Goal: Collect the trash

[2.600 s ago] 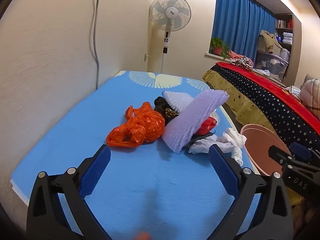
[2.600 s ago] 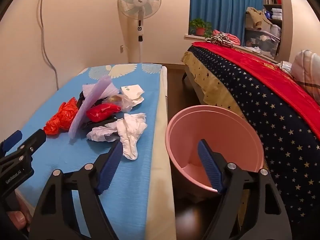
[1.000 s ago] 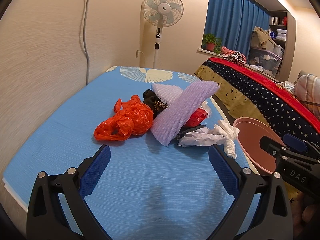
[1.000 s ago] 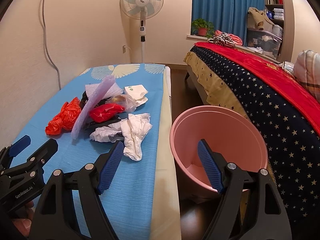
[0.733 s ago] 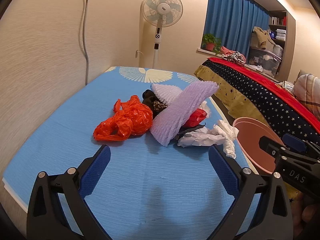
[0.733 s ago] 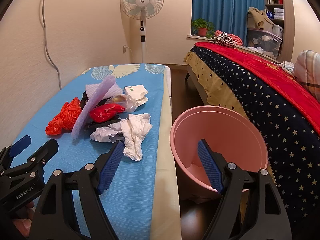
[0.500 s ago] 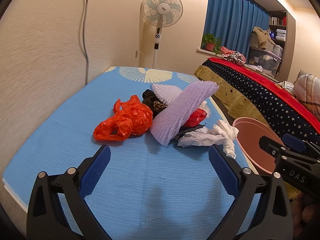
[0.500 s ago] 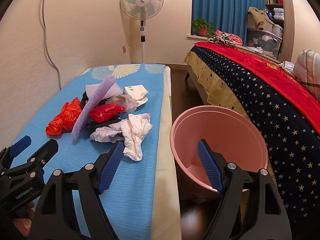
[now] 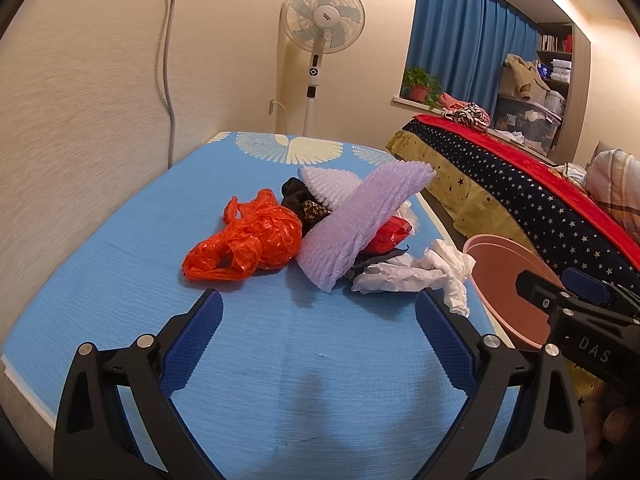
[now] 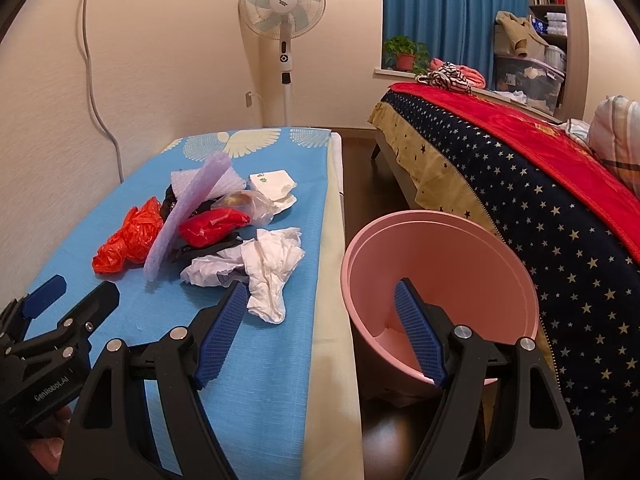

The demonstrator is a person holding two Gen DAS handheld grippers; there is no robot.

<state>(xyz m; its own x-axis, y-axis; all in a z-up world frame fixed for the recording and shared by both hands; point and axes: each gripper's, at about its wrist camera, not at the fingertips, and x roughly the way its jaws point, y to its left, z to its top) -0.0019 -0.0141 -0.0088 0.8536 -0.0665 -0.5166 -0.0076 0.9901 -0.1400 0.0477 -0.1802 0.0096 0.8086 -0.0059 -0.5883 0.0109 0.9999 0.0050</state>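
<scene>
A pile of trash lies mid-mattress: an orange plastic bag, a lilac foam sheet, a red wrapper and crumpled white paper. A pink bin stands on the floor to the mattress's right. My left gripper hovers open over the blue mattress cover, short of the pile. My right gripper is open too, nothing between its fingers, straddling the mattress edge and the bin's rim.
A wall runs along the mattress's left side. A bed with a star-patterned blanket flanks the bin on the right. A standing fan is at the far end. More paper and a clear bag lie behind the pile.
Over the last second nothing has visibly moved. Compared with the oldest frames, both views have shifted slightly, with the pile now a little further left in the left wrist view.
</scene>
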